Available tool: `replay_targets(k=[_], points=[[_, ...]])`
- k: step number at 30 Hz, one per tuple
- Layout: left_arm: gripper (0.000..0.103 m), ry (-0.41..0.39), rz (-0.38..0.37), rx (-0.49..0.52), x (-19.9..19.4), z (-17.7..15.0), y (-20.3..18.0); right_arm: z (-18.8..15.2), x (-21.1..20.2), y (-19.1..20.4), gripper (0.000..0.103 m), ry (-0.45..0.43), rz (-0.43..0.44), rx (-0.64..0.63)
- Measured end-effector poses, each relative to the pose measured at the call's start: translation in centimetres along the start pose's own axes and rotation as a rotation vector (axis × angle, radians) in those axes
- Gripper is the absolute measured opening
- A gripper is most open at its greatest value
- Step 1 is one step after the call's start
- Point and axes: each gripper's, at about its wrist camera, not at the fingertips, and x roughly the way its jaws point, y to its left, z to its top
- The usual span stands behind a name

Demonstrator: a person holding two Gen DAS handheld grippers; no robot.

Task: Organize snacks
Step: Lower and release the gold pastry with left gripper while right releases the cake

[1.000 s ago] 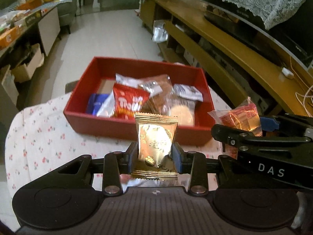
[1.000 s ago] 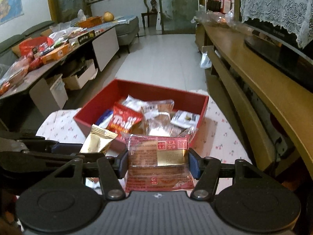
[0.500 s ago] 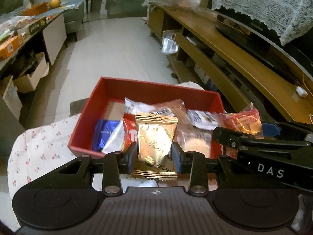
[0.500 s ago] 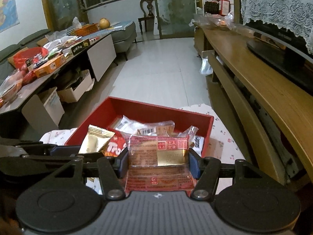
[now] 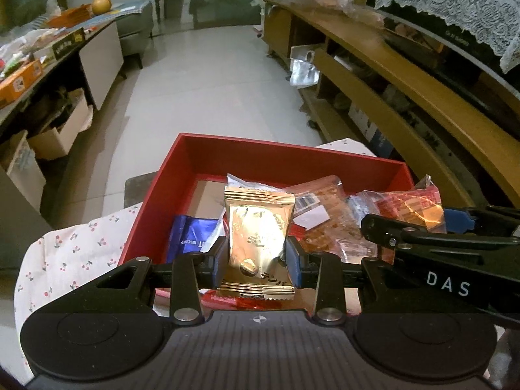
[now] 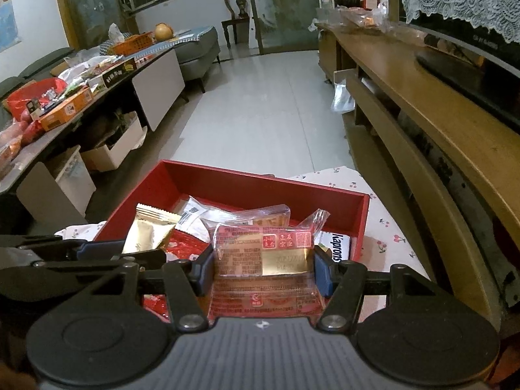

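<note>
1. Both grippers have advanced toward the red box (image 5: 286, 159) since a second ago: its near wall, then fully visible ahead of the fingers, is now mostly hidden beneath them, and both held packets now overlap the box contents.
2. Gold packet (image 5: 258, 230): a glossy foil pillow pouch with crimped, serrated ends, held upright and pinched at its sides by the left gripper (image 5: 256, 256). It sits over the near part of the box.
3. Red packet (image 6: 263, 260): a clear, crinkled film wrapper with a red printed label and a gold band, clamped across its width by the right gripper (image 6: 264, 271), whose jaws stand wide on it, at the near edge of the box.
4. View differences: the left wrist view shows a blue wrapper (image 5: 191, 237) in the near left of the box and the right gripper's dark arm marked "DAS" at the right. The right wrist view shows a white packet (image 6: 339, 247) with dark lettering by the box's right wall.
5. Box: a shallow rectangular tray with matte red walls, holding a loose heap of wrapped snacks.
6. Surround: the box rests on a white cloth (image 5: 65, 256) printed with small cherries; a pale tiled floor (image 6: 260, 104) lies beyond.
</note>
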Motion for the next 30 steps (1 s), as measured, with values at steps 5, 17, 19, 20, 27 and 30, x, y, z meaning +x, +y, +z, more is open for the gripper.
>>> replay_targets(k=[5,17,19,20,27,30], points=[[0.044,0.017,0.022,0.004,1.2,-0.3,0.2,-0.3,1.4,0.1,0.085,0.019,-0.007,-0.009],[0.044,0.044,0.058,0.029,2.6,-0.9,-0.2,-0.9,3.2,0.4,0.086,0.048,-0.038,-0.038],[0.044,0.049,0.061,0.032,2.8,-1.0,-0.2,-1.0,3.4,0.4,0.086,0.052,-0.041,-0.042],[0.044,0.050,0.062,0.034,2.8,-1.1,-0.2,-1.1,3.5,0.4,0.086,0.053,-0.043,-0.044],[0.044,0.048,0.071,0.048,2.9,-1.2,-0.5,-1.3,3.6,0.4,0.086,0.052,-0.054,-0.051],[0.044,0.047,0.077,0.055,3.1,-1.2,-0.7,-1.3,3.8,0.5,0.086,0.051,-0.059,-0.056]])
